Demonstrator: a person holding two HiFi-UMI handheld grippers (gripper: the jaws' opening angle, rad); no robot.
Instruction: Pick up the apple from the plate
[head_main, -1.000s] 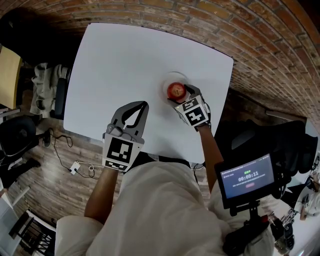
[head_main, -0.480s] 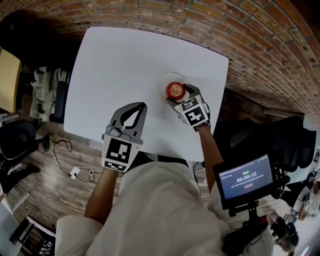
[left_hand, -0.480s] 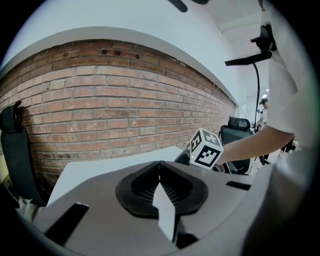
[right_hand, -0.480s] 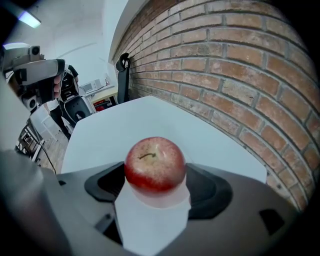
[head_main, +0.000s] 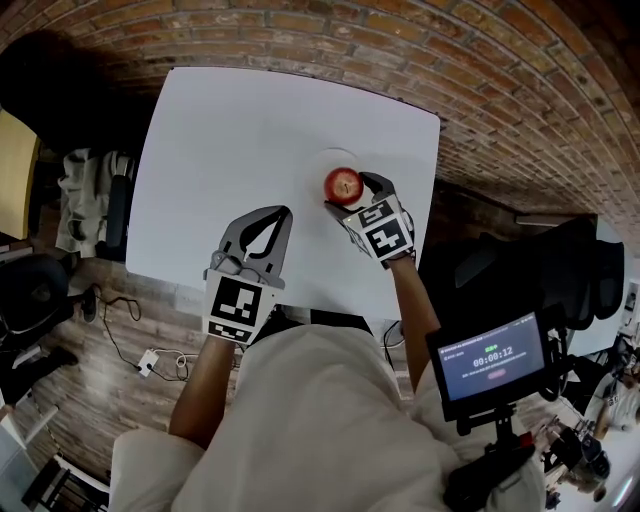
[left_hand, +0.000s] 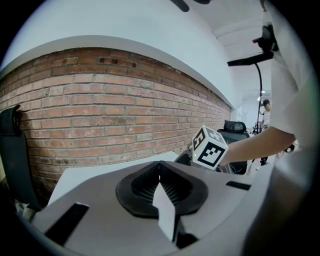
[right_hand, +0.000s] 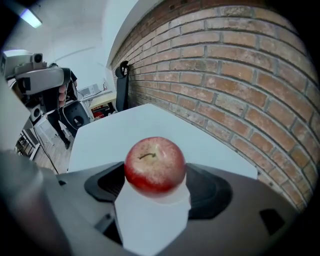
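Observation:
A red apple (head_main: 343, 184) sits between the jaws of my right gripper (head_main: 352, 192), which is shut on it, over the near edge of a white plate (head_main: 326, 157) on the white table (head_main: 230, 130). In the right gripper view the apple (right_hand: 155, 164) fills the gap between the dark pads (right_hand: 210, 190), stem up; the plate is hidden there. My left gripper (head_main: 283, 213) rests on the table to the left of the apple, jaws shut with nothing between them. In the left gripper view the left gripper (left_hand: 160, 167) has its tips meeting.
A brick wall (head_main: 480, 90) runs behind the table's far and right edges. A dark chair (head_main: 520, 270) and a screen on a stand (head_main: 495, 360) are at the right. A chair and cables (head_main: 120, 300) are on the wooden floor at the left.
My right gripper has stayed shut on the apple and has drifted slightly left and toward me relative to the plate. The left gripper has not moved.

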